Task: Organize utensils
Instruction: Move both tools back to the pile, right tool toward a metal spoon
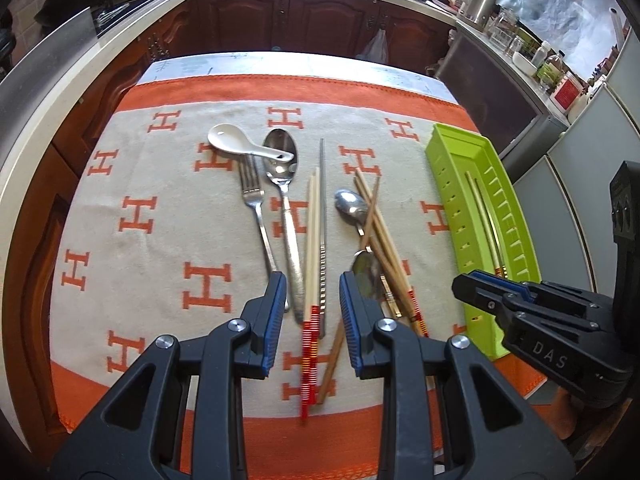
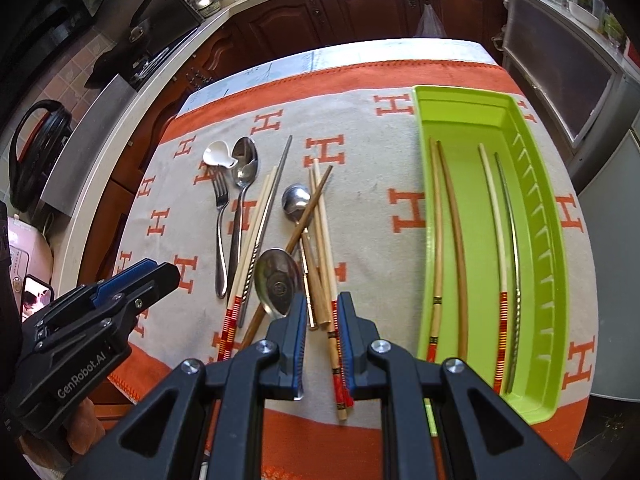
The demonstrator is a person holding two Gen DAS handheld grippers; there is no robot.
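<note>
1. Nearest in the left wrist view: left gripper [image 1: 313, 312], black with blue pads, jaws apart, poised above a pale chopstick with a red-and-white striped end [image 1: 310, 280] and gripping nothing.
2. Nearest in the right wrist view: right gripper [image 2: 322, 334], same black and blue build, jaws apart, straddling a bamboo chopstick with a red-and-black patterned end [image 2: 335, 356] without clamping it.
3. Beneath both: cream and orange cloth printed with orange H letters [image 1: 160, 184], spread over the table.
4. Mid-cloth, a loose pile: two steel spoons [image 2: 280, 280] tangled with several brown and bamboo chopsticks [image 2: 320, 216].
5. Left of the pile, lying lengthwise: thin grey metal chopstick [image 1: 322, 200], large steel spoon with a textured handle [image 1: 282, 172], steel fork [image 1: 256, 208].
6. Farther back: white ceramic soup spoon [image 1: 240, 144], handle resting across the large spoon's bowl.
7. At the cloth's right side: long lime-green plastic tray [image 2: 540, 240], holding four chopsticks laid lengthwise, two brownish, one pale with striped end, one metal.
8. Beyond the table: dark wooden kitchen cabinets [image 1: 288, 20] under a pale countertop.
</note>
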